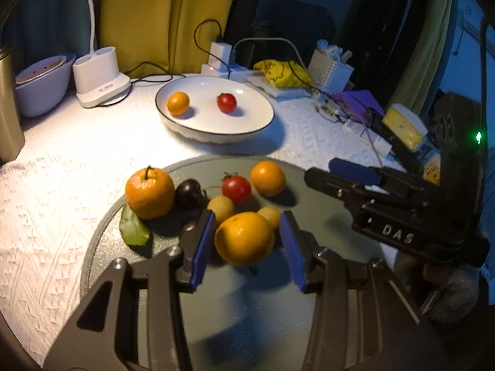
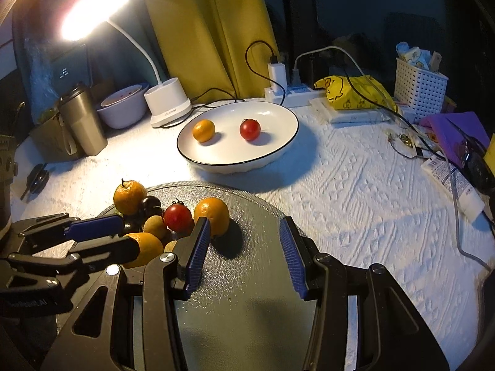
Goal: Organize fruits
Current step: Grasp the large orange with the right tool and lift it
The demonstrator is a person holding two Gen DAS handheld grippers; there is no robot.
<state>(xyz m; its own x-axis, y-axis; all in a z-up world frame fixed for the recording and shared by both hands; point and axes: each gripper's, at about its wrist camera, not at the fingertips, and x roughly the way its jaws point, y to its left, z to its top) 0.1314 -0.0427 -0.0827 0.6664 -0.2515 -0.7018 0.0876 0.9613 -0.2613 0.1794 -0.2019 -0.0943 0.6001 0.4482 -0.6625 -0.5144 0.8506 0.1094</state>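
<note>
A round grey tray (image 1: 105, 247) holds a stemmed orange with a leaf (image 1: 149, 193), a dark round fruit (image 1: 188, 193), a red cherry tomato (image 1: 235, 188), a small orange (image 1: 267, 178), two pale yellow fruits (image 1: 220, 207) and a smooth orange (image 1: 244, 238). My left gripper (image 1: 247, 215) straddles the smooth orange with thin gaps at both blue pads. Behind the tray, a white plate (image 1: 260, 123) carries a small orange (image 1: 178, 103) and a red tomato (image 1: 226, 102). My right gripper (image 2: 244, 221) stands open over bare tray (image 2: 253, 278), the small orange (image 2: 212, 216) just past its left fingertip.
On the white cloth at the back stand a lamp base (image 2: 168, 103), a bowl (image 2: 122, 108) and a steel tumbler (image 2: 82, 120). A power strip with cables (image 2: 287, 91), a yellow bag (image 2: 355, 92), a white basket (image 2: 419, 85) and purple clutter (image 2: 454, 136) fill the right side.
</note>
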